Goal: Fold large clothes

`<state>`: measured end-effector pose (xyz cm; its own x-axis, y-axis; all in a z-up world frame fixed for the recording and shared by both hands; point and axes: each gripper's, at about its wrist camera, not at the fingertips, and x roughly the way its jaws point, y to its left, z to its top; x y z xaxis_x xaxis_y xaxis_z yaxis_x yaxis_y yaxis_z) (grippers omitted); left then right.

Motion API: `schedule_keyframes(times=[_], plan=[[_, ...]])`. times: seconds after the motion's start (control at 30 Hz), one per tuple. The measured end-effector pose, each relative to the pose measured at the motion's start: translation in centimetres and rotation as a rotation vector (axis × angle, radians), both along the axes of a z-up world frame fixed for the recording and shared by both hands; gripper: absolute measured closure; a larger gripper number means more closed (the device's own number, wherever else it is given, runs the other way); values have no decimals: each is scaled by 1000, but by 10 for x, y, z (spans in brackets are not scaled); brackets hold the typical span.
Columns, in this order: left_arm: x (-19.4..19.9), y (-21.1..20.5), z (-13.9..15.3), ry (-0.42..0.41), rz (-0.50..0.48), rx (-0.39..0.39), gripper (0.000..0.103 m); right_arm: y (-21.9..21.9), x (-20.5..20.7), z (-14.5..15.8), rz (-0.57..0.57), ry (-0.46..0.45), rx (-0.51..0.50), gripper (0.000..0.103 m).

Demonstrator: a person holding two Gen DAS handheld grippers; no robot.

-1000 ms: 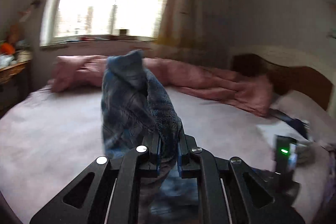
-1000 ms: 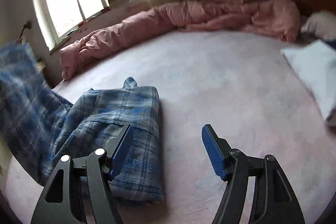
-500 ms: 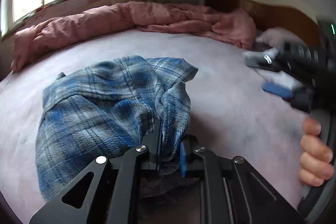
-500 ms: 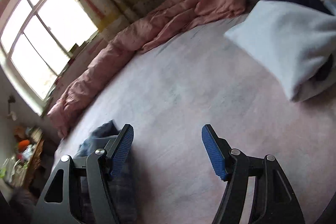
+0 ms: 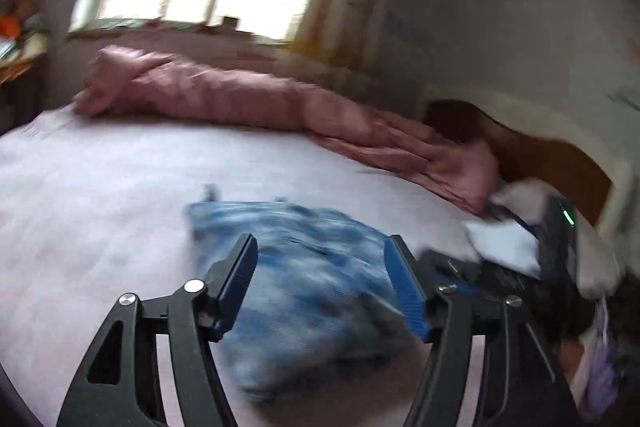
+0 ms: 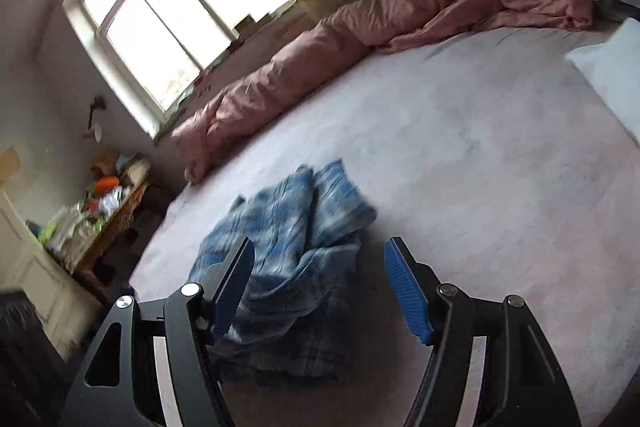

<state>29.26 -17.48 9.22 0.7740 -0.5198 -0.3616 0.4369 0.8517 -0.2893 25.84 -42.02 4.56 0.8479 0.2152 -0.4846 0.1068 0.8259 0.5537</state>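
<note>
1. Blue plaid cloth, the shirt [image 5: 316, 283], lies bunched on the pale bed sheet [image 5: 100, 195]; in our left wrist view it sits at the centre, running toward 6 o'clock.
2. Our left gripper [image 5: 324, 283] has just been opening its jaws; they now stand wide, blue pads either side of the shirt and pressing nothing. Whether a pad brushes the cloth, blur hides.
3. Our right gripper [image 6: 318, 287] is spread wide too and holds nothing. In its view the shirt [image 6: 292, 239] lies crumpled from the centre toward 7 o'clock, partly behind its left finger [image 6: 234, 281].
4. A pink duvet [image 6: 360, 35] is heaped along the bed's far edge, from 9 toward 1 o'clock.
5. A white folded cloth [image 5: 500, 243] lies at 3 o'clock in the left view.
</note>
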Motion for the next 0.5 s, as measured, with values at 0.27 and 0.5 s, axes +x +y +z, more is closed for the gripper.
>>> schedule_keyframes(times=[0.27, 0.5], plan=[[42, 23, -62, 319, 109, 61, 35, 36, -1, -6, 106, 37, -113, 80], [22, 11, -74, 247, 222, 201, 29, 33, 14, -31, 73, 255, -109, 86]])
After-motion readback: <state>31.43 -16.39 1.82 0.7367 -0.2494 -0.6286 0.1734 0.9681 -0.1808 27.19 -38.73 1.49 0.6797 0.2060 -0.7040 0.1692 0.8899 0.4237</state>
